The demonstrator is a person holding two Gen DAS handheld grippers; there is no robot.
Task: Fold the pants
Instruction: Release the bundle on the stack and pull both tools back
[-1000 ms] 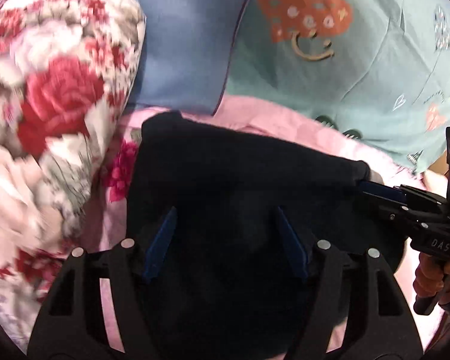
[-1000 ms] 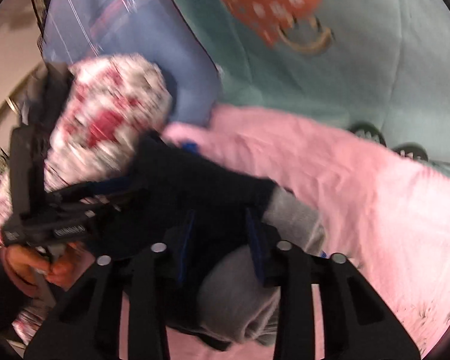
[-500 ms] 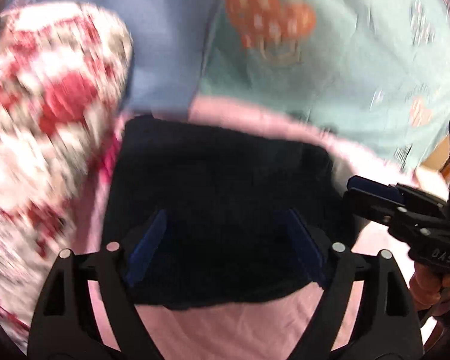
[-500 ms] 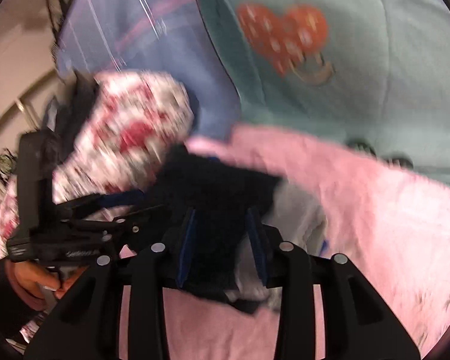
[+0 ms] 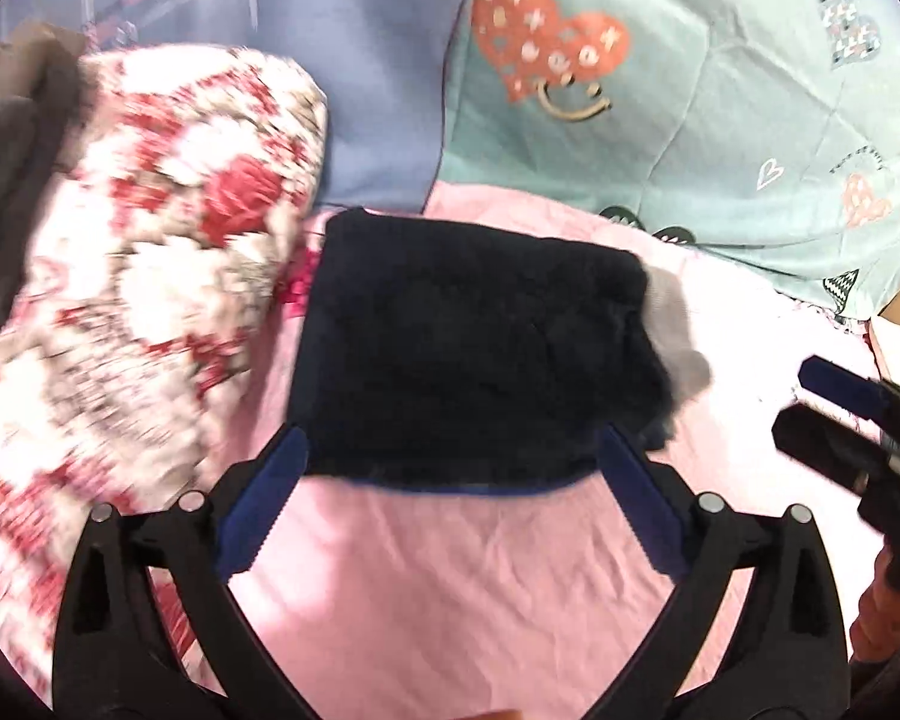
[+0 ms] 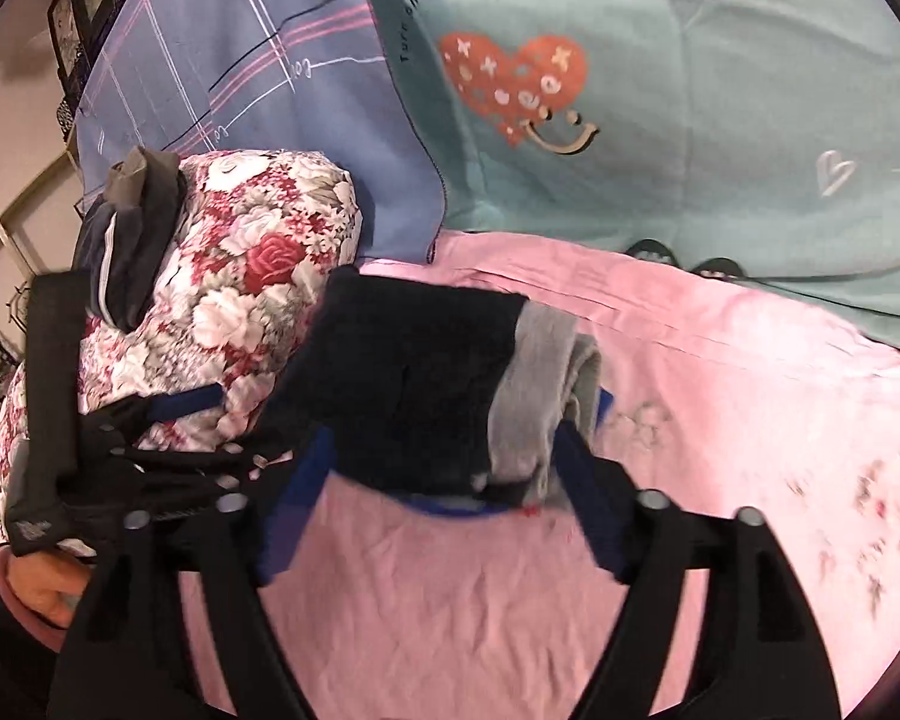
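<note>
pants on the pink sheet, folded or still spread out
Folded. The dark pants lie as a compact rectangular stack on the pink sheet, with grey lining layered at one end and no legs trailing.

Both wrist cameras look steeply down along their own fingers, close above the bed, sharing the folded pants (image 5: 474, 348) (image 6: 414, 384) and pink sheet (image 5: 450, 588) (image 6: 450, 600).

Pants (image 5: 474, 348): we record one pair in dark navy, fleecy fabric with a grey lining showing along the right edge, folded into a compact rectangle. We find them lying flat on the pink sheet (image 5: 450, 588), close beside the floral bundle (image 5: 138, 312).
</note>
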